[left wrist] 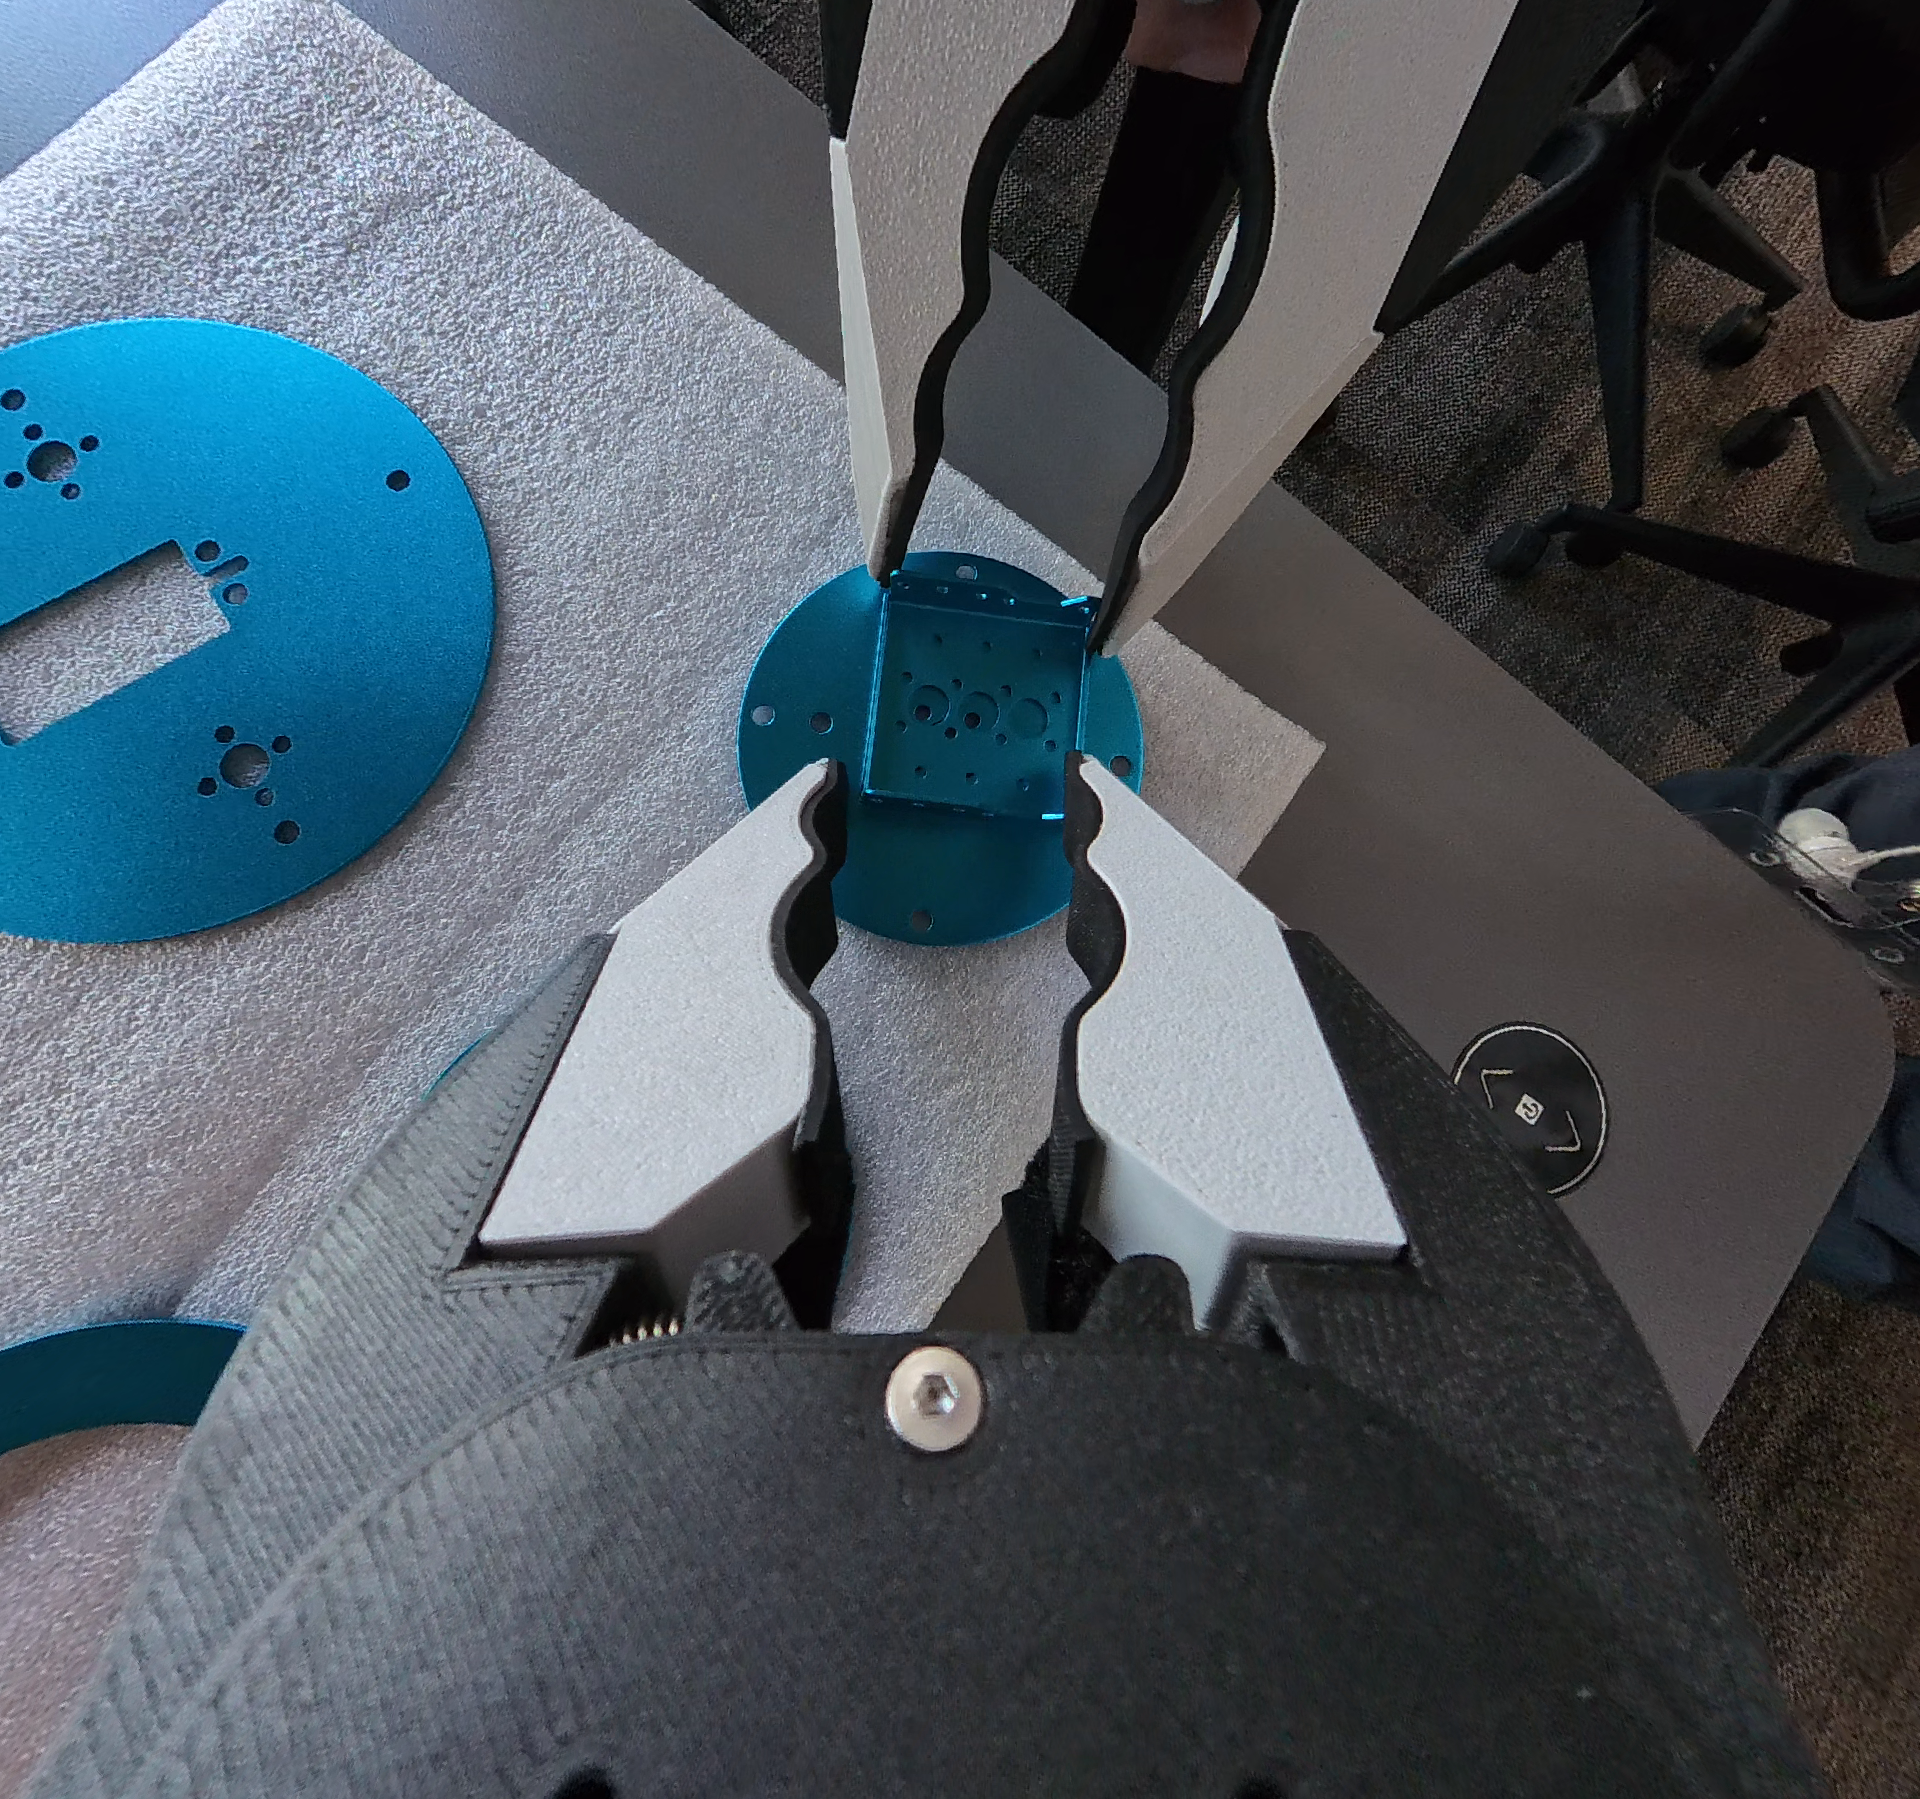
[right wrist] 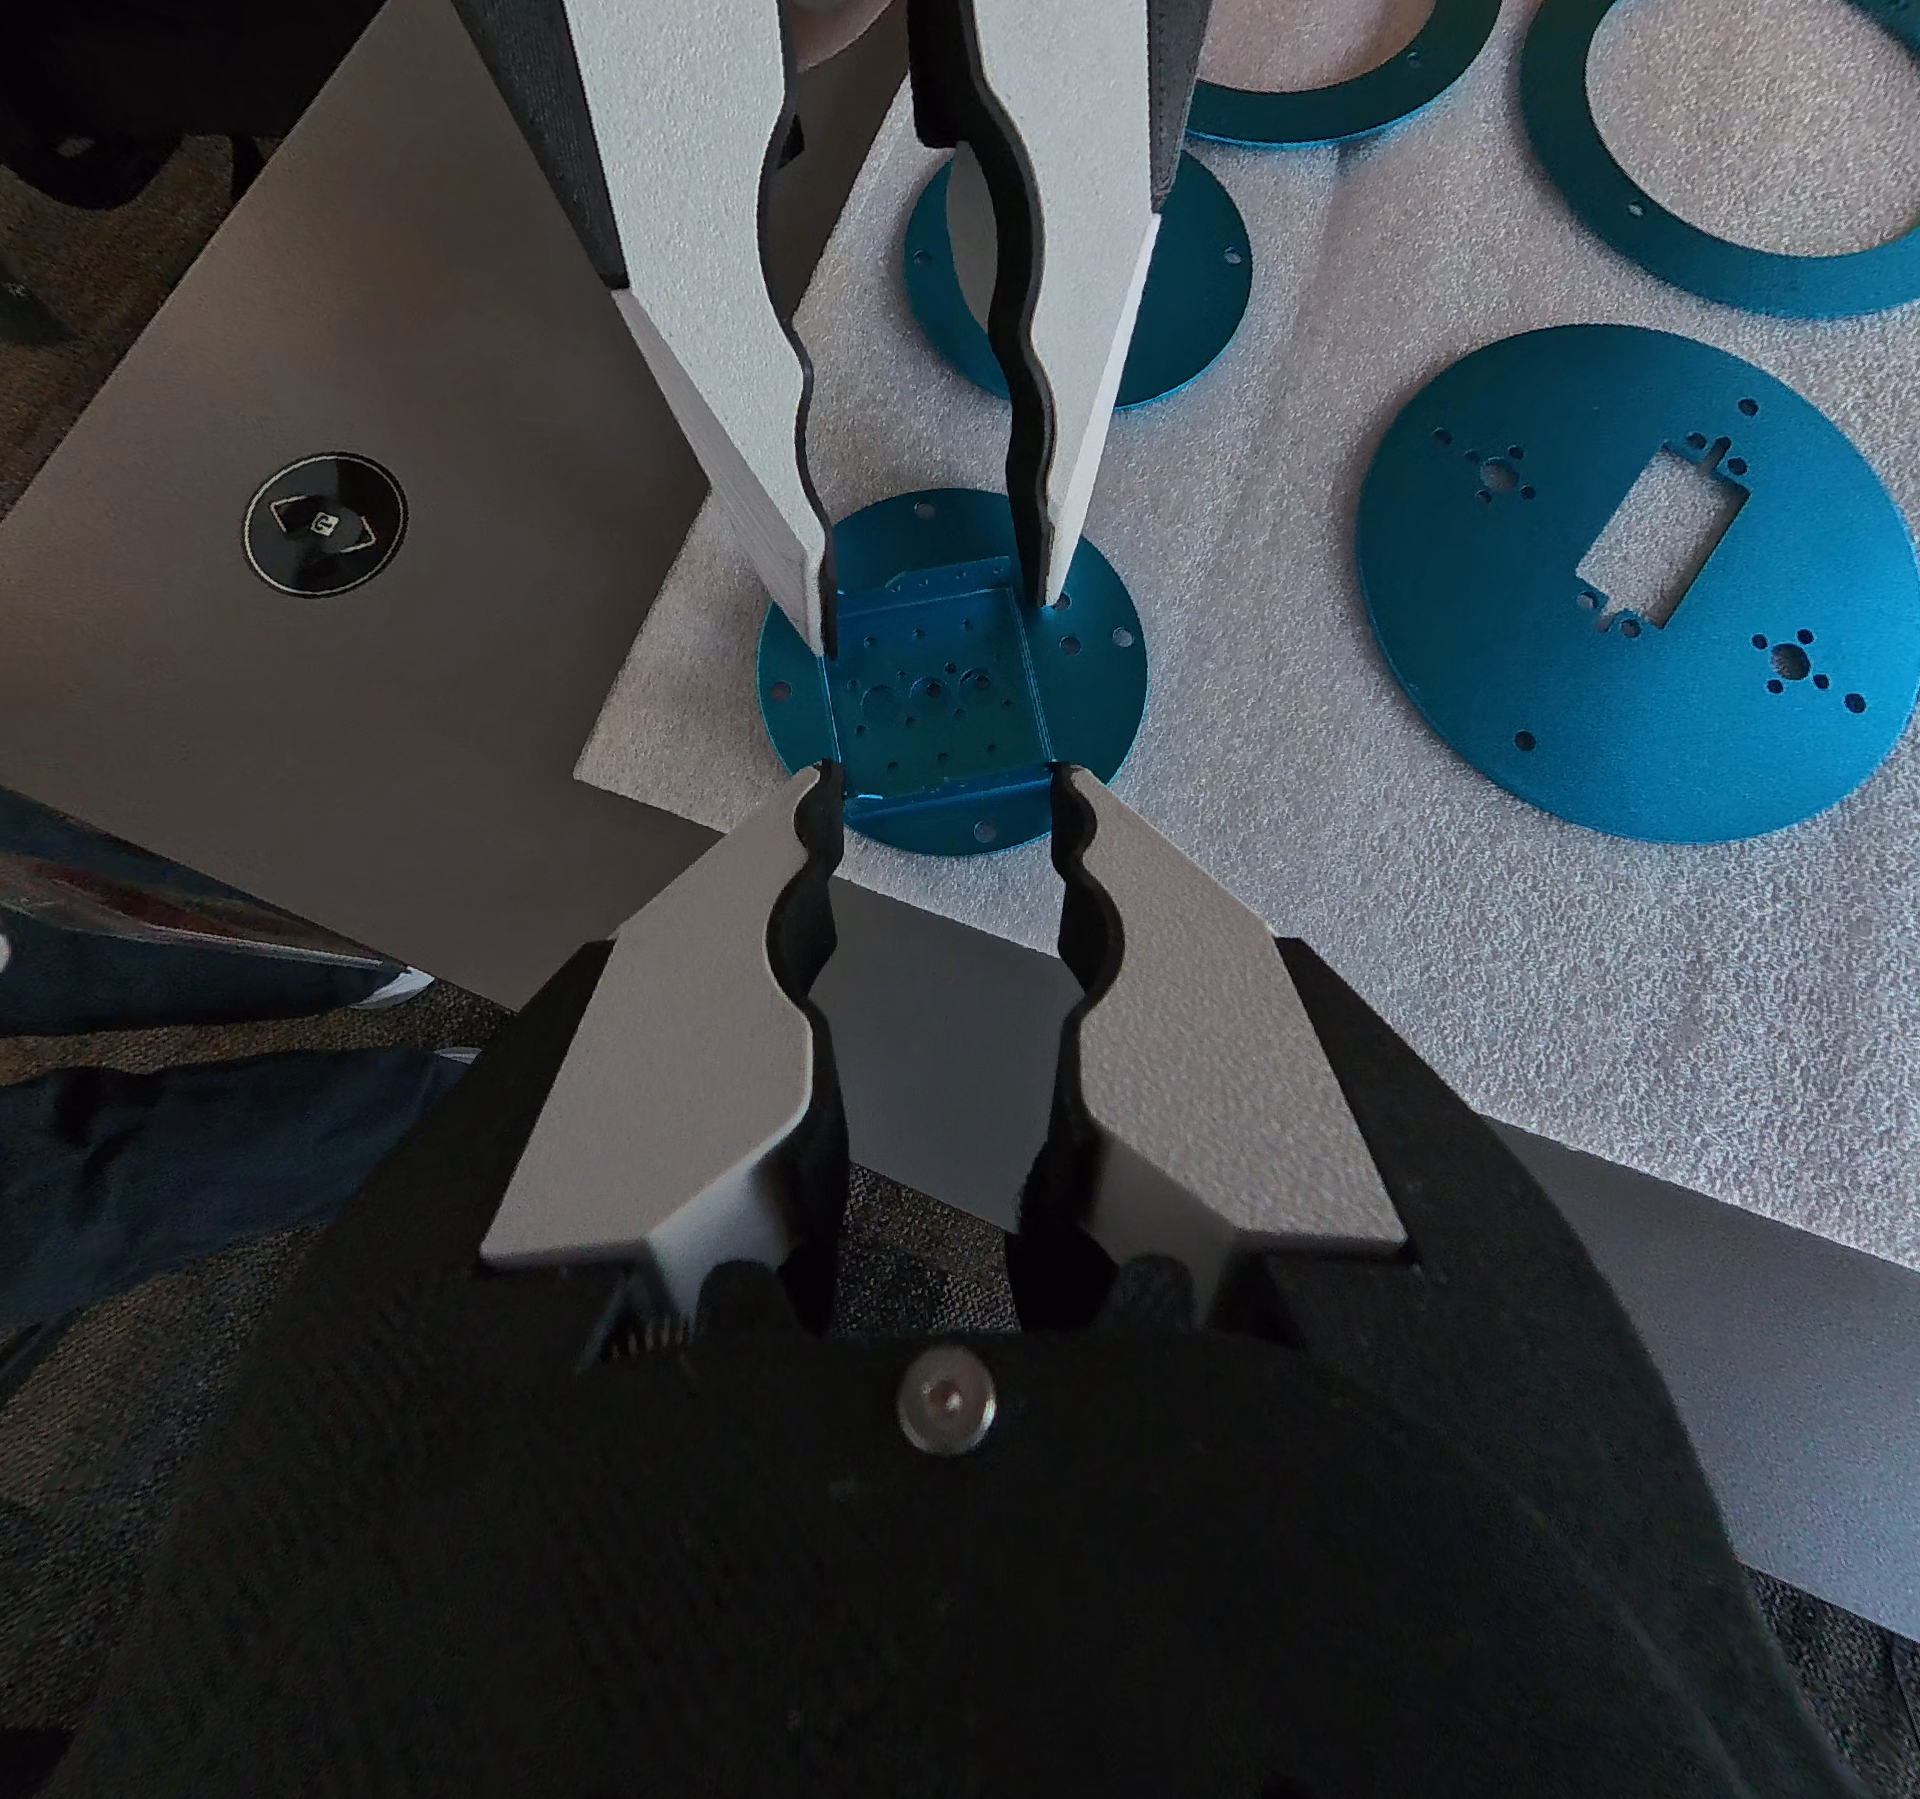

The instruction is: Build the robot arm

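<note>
Left wrist view: both grippers, left (left wrist: 948, 783) and right (left wrist: 992, 606), face each other, jaws wide, straddling the blue bracket (left wrist: 971, 710).

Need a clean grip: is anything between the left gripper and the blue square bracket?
Nothing visible does. The left gripper straddles the near edge of the bracket. The right gripper is at the far edge, not in between.

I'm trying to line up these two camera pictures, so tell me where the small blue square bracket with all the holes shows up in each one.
Left wrist view: the bracket sits just above centre, on the small blue disc, between both grippers' tips.
Right wrist view: the bracket sits just left of centre, on the same disc.
Shared landmark: the round black control button on the grey table.
</note>
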`<state>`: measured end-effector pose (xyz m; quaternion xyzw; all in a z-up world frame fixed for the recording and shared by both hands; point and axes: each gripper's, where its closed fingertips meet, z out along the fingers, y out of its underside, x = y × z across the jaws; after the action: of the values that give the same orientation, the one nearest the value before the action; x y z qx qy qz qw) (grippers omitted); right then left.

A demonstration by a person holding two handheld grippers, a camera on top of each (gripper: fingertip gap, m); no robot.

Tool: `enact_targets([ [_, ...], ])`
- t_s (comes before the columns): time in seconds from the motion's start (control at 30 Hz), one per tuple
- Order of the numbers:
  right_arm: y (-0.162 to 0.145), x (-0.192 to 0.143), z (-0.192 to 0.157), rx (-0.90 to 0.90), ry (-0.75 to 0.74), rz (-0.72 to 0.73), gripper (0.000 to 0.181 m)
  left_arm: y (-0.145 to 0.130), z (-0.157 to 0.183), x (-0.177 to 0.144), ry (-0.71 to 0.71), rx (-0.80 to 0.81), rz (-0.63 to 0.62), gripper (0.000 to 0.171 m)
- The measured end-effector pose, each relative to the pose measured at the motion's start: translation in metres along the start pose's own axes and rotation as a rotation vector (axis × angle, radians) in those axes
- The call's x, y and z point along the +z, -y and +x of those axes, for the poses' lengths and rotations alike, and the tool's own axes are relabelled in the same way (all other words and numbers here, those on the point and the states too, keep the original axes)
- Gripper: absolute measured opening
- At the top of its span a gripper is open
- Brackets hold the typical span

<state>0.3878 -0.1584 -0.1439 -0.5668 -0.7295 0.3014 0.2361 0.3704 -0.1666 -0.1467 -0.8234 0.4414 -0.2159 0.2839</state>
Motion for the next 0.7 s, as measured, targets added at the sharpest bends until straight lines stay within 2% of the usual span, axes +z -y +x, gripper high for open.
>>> enact_targets([
  [0.7,-0.0014,-0.0006,-0.0001,-0.001,0.017,0.0,0.038,0.0012,0.0,0.0007,-0.002,-0.008,0.014,0.04],
])
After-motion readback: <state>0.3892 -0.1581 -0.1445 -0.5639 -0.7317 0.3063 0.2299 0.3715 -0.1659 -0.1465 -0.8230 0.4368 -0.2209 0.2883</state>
